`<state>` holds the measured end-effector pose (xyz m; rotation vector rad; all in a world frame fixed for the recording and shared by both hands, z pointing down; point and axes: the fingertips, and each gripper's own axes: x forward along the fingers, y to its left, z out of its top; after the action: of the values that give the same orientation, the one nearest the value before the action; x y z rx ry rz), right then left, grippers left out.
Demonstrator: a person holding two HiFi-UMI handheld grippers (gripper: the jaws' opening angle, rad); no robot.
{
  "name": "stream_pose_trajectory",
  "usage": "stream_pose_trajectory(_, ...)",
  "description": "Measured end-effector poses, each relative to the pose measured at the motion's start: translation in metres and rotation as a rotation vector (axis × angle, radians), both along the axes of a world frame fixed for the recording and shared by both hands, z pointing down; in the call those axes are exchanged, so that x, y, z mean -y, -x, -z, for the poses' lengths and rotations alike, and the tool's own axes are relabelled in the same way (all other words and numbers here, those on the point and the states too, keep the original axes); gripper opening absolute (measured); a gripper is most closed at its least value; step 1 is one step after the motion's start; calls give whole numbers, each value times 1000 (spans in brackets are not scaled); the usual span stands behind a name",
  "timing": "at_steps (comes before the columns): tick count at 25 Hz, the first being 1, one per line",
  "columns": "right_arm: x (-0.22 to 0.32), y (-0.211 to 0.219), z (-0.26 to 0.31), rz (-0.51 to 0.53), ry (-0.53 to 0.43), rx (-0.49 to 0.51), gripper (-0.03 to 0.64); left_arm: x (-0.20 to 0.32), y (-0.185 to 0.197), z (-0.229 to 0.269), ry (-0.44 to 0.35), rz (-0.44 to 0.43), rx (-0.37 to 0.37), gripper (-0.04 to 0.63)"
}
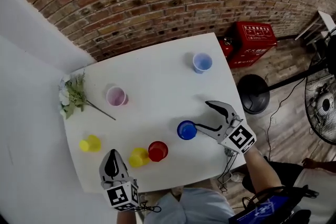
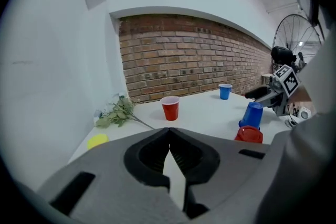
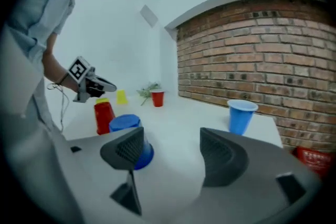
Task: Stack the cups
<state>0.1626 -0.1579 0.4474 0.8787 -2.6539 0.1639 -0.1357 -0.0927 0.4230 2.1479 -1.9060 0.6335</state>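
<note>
White tabletop lies bare mid-frame. Right claw gapes empty just beside the overturned blue cup; left claw, closed on nothing, sits at the lower edge near a yellow cup.

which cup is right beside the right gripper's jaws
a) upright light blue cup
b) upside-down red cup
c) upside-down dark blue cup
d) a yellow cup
c: the upside-down dark blue cup stands right by one jaw of the open right gripper, not between the jaws; the other cups are farther off.
</note>
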Motion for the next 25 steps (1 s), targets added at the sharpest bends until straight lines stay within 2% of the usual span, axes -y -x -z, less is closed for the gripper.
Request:
stream_pose_trajectory(2, -22, 15, 0, 133, 65, 66, 339, 1, -1, -4, 9, 5, -2, 9)
stream_pose_trajectory(4, -40, 20, -3, 211, 135, 86, 348, -1, -2, -5, 15, 9, 0, 9)
stream_pose_trajectory(7, -58, 25, -13, 284, 170, 17, 345, -2, -2, -4, 17, 9, 2, 9)
stream_pose_trajectory(11, -76, 59, -24, 371, 122, -70, 339, -6, 3, -7, 24, 7, 2, 9)
stream_pose_trajectory(14, -77, 81, -26, 378, 68, -90, 321, -12, 7, -7, 25, 8, 2, 9)
stream_pose_trajectory(16, -74, 87, -26, 362, 40, -100, 266, -14, 10, -7, 23, 6, 4, 9)
stream_pose_trajectory(17, -74, 89, -25, 360, 33, -103, 259, -14, 11, -6, 22, 6, 3, 9)
stream_pose_trajectory(25, -95, 99, -26, 405, 35, -134, 258, -19, 15, -7, 17, 4, -7, 9)
